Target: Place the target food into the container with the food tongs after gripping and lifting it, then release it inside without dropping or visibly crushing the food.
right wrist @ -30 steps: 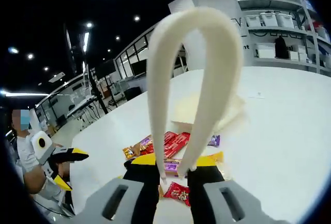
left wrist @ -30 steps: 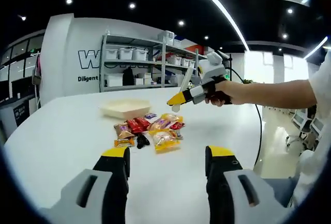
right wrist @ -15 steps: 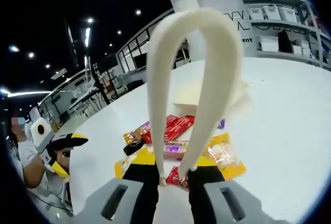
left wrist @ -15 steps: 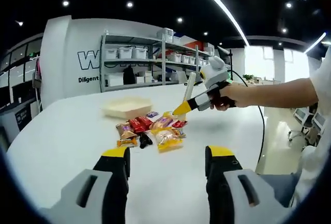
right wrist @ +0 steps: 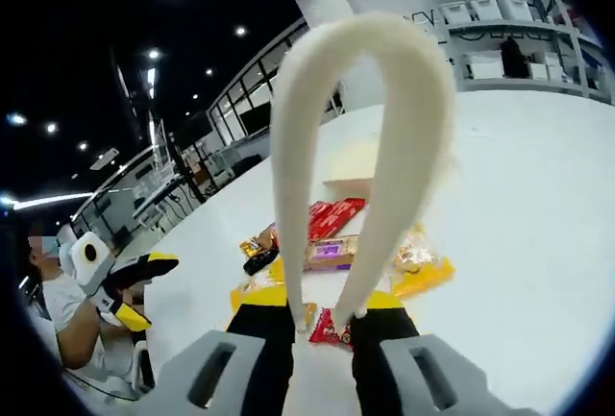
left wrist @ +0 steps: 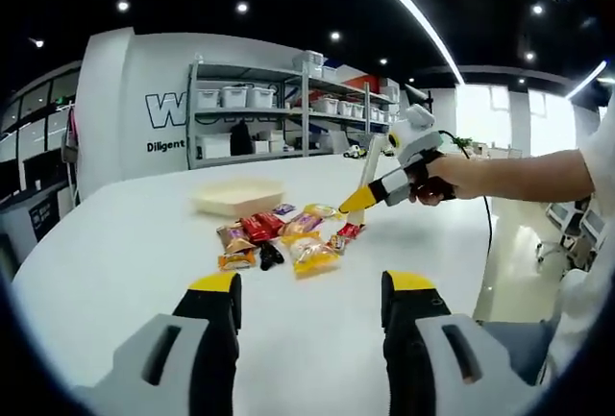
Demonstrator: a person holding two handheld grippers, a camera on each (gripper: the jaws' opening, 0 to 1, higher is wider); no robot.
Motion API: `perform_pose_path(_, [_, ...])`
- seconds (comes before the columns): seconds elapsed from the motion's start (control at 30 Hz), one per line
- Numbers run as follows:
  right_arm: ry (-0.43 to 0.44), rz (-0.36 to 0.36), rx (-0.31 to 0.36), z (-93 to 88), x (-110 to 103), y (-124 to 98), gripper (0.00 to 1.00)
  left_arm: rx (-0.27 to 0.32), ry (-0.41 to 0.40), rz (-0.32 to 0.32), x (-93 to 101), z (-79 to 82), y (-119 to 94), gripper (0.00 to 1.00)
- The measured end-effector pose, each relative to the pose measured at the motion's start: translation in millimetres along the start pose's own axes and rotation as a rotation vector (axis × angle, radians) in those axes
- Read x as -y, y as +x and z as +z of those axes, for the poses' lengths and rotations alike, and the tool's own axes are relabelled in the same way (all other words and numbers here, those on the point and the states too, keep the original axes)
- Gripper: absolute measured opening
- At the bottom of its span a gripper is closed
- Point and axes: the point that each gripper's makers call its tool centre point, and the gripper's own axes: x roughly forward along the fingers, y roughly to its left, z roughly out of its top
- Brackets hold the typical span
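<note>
- Wide white table (left wrist: 106, 243), with a loose heap of wrapped snack packets (left wrist: 283, 238) near its middle and a shallow cream tray (left wrist: 238, 197) just behind the heap, apart from it.
- Left gripper (left wrist: 309, 325) low in the left gripper view, over bare tabletop well short of the heap; black jaws with yellow tips held wide apart, nothing between them.
- Right gripper (left wrist: 357, 201) reaching in from the right of the same view, held in a hand (left wrist: 437, 178) at the end of a bare forearm, tilted down over the right edge of the heap.
- Cream food tongs (right wrist: 360, 147) clamped in the right gripper's jaws, seen up close in the right gripper view as a tall looped arch; the jaws closed against the two arms near their lower ends.
- Tong tips (right wrist: 332, 322) close together, sitting just above a small red packet (right wrist: 332, 331) at the near edge of the heap; cannot tell whether the tips touch or pinch it.
- Beyond the tongs in that view: a purple-labelled packet (right wrist: 332, 253), red packets (right wrist: 332, 216), a yellow-edged clear bag (right wrist: 418, 262), then the tray's pale wall (right wrist: 351, 161).
- No packet inside the tray as far as can be seen; all food lying on the table.
- Metal shelving with white bins (left wrist: 279, 118) against the far wall.
</note>
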Motion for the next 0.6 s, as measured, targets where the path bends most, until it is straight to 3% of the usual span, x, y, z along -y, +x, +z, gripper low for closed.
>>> perform_pose_path(0.17, [-0.005, -0.033, 0.050, 5.3, 9, -11, 0.16, 0.007, -0.007, -0.002, 1.5, 0.1, 0, 0.57])
perform_pose_path(0.3, [0.020, -0.047, 0.021, -1.2, 19, -10, 0.16, 0.008, -0.002, -0.007, 4.3, 0.8, 1, 0.57])
perform_pose_path(0.6, [0.043, 0.000, 0.027, -10.8, -5, -15, 0.17, 0.008, 0.005, -0.010, 5.1, -0.1, 0, 0.56])
